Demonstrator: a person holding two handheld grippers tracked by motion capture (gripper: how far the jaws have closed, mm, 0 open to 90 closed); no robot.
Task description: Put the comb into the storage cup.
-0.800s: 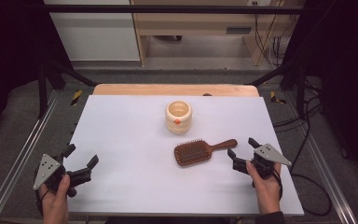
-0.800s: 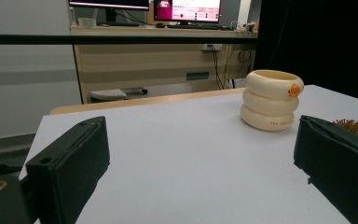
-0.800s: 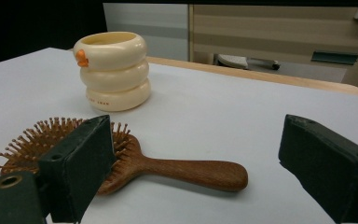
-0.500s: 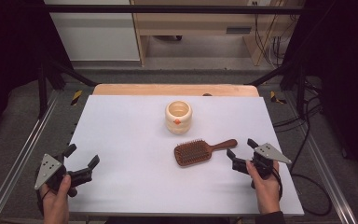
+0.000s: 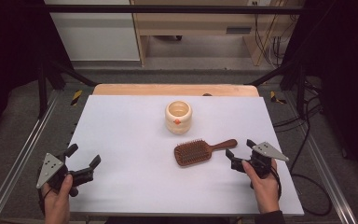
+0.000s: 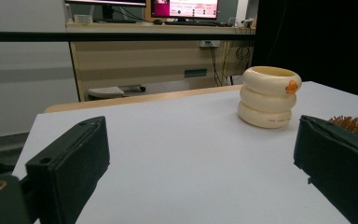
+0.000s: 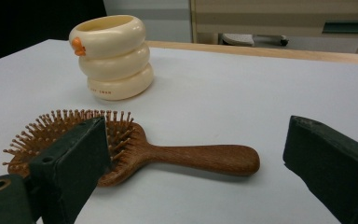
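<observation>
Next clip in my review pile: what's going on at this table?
A person holds a claw in each hand at a white table. The right claw is open, close to the handle end of a wooden hairbrush that lies bristles up, not touching it. The left claw is open near the table's left edge, nothing between its jaws. A cream ringed cup stands upright behind the brush.

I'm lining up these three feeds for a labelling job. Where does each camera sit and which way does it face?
High view: above the person's side, looking forward and down on the table; both hands, left gripper, right gripper.
Left gripper view: low, between open jaws, toward the cream cup.
Right gripper view: low, between open jaws, toward the hairbrush.
All three share cup and hairbrush.
</observation>
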